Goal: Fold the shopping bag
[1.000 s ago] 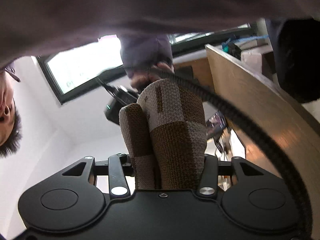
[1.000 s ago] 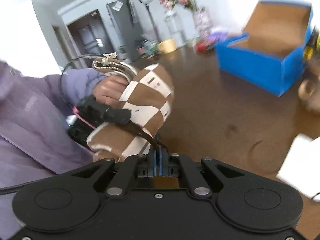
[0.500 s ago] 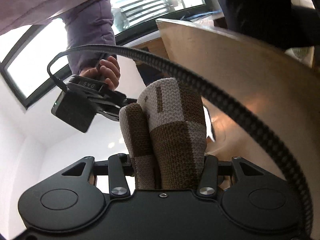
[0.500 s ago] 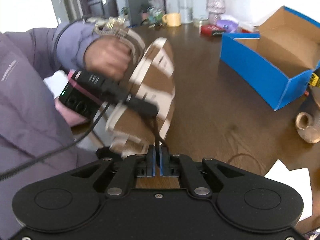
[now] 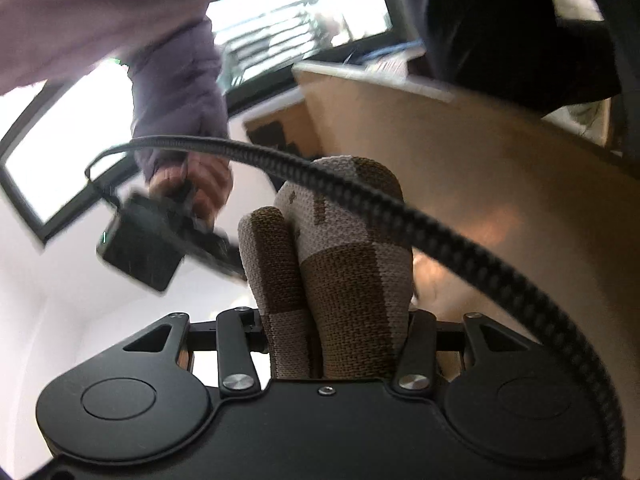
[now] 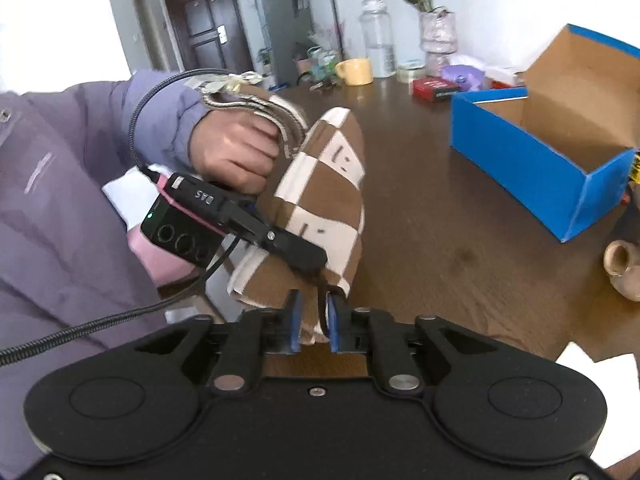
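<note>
The brown and cream checked shopping bag [image 6: 324, 184] is folded into a thick bundle held above the dark wooden table [image 6: 440, 220]. My left gripper [image 5: 332, 280] is shut on that bundle [image 5: 344, 272], which fills the space between its fingers. From the right wrist view, one black left finger [image 6: 296, 246] lies across the bag's near face. The bag's handles [image 6: 256, 108] drape over the hand holding that gripper. My right gripper [image 6: 314, 320] has its blue pads a narrow gap apart, closed on the bag's lower corner. In the left wrist view it is blurred [image 5: 228, 260].
An open blue cardboard box [image 6: 540, 152] stands at the right of the table. A yellow mug [image 6: 356, 70], glass vases [image 6: 376, 32] and small boxes line the far edge. A clay pot [image 6: 624, 268] and white paper [image 6: 600, 376] lie near right. A braided cable [image 5: 400, 220] crosses the bag.
The right gripper's pads, pressed together before, now stand slightly apart with the bag's lower corner between them. Both views have rolled. The left grip on the bundle is unchanged.
</note>
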